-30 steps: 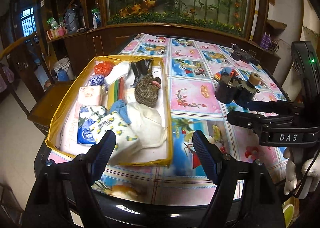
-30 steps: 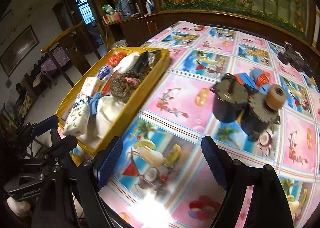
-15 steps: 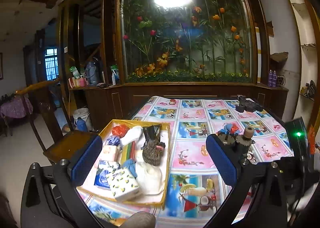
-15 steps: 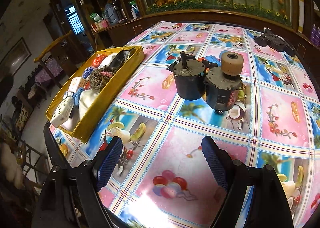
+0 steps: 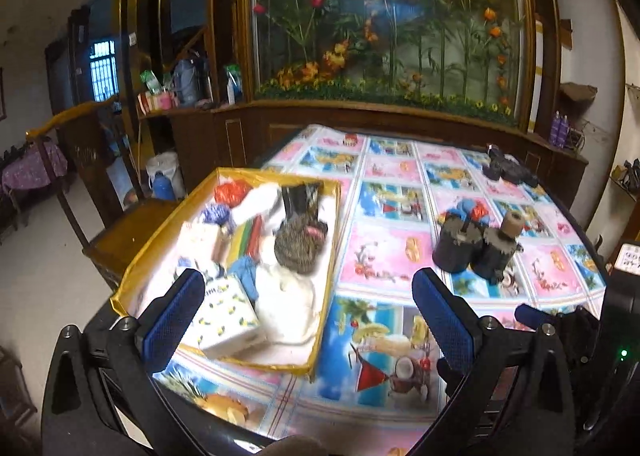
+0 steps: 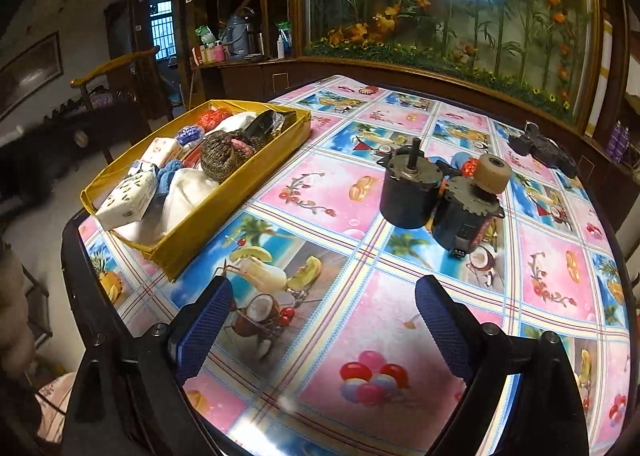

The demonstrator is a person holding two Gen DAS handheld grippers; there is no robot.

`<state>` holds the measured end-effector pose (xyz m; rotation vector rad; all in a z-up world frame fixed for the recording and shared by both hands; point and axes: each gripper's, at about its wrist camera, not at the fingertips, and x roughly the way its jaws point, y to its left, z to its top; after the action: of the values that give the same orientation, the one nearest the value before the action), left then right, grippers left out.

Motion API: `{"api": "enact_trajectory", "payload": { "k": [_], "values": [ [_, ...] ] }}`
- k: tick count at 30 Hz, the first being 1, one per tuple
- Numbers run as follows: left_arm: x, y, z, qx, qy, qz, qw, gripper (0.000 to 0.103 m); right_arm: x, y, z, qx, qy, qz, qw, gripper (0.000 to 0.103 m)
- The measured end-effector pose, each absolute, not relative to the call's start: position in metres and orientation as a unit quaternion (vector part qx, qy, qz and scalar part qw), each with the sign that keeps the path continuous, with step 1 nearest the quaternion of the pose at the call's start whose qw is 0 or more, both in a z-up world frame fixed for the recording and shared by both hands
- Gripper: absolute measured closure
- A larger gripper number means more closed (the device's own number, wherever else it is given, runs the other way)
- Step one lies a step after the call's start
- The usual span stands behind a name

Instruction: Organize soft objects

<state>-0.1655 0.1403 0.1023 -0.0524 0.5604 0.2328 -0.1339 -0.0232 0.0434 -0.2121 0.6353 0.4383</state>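
Left tool (image 5: 306, 320) spread wide, empty, above the near edge of the surface (image 5: 380, 256). Right tool (image 6: 320, 324) opening, nothing between its jaws. Soft objects packed in the yellow tray (image 6: 244, 183) at ten o'clock in the right view: tissue pack (image 6: 128, 199), white cloth (image 6: 184, 191), knitted pouch (image 6: 218, 155). Two motors (image 6: 436, 195) at one o'clock, well apart from the tray.

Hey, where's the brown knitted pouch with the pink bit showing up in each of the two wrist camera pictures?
Left wrist view: the knitted pouch lies left of centre, inside the yellow box, near its right wall.
Right wrist view: the pouch lies upper left, in the same box.
Shared landmark: the two dark motors standing on the tablecloth right of the box.
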Motion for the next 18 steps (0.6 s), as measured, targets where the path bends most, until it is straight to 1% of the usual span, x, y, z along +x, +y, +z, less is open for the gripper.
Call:
{"api": "enact_trajectory", "payload": {
  "k": [7, 11, 18],
  "values": [
    [-0.158, 0.143, 0.082, -0.028, 0.315, 0.122, 0.941, 0.000, -0.129, -0.010, 0.041, -0.117, 0.318, 0.210, 0.917, 0.008],
    [-0.157, 0.144, 0.076, -0.031, 0.324, 0.121, 0.938, 0.000, -0.123, -0.002, 0.041, -0.132, 0.320, 0.205, 0.916, 0.004],
    [-0.153, 0.152, 0.072, -0.041, 0.332, 0.119, 0.935, 0.000, -0.110, 0.015, 0.035, -0.143, 0.336, 0.207, 0.908, 0.004]
  ]
}}
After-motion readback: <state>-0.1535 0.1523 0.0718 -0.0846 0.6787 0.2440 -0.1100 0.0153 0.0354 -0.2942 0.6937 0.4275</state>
